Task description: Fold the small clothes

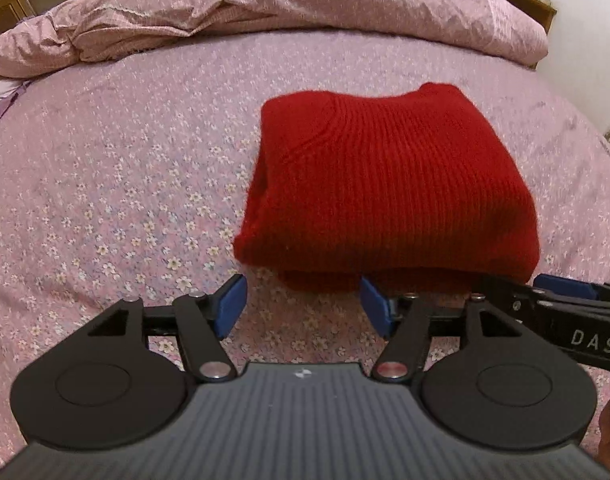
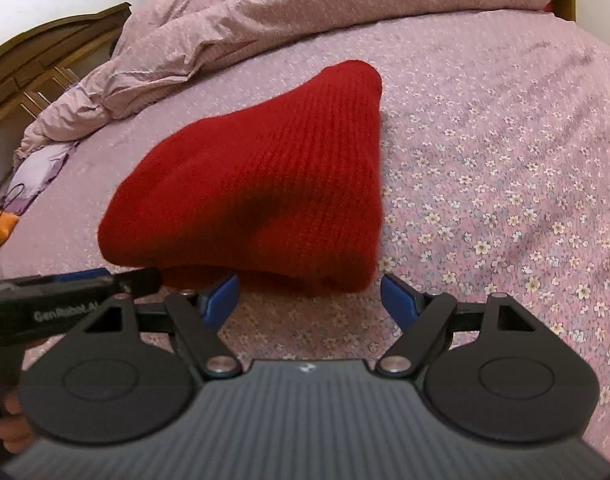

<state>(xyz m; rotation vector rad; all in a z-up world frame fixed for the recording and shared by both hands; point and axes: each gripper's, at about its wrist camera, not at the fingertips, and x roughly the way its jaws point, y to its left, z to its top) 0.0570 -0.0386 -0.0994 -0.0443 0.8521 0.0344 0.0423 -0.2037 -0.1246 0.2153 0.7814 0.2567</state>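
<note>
The folded red sweater [image 1: 385, 188] lies on the bed [image 1: 125, 180] just beyond both spread, empty grippers, the left gripper [image 1: 303, 306] at its near-left edge and the right gripper [image 2: 309, 300] at its near-right.

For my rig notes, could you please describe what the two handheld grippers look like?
Both match. The left gripper and right gripper have black linkage arms with silver pivot pins, blue-padded fingers, round black discs and a ribbed grey body. White lettering marks each side; no cables are visible.
</note>
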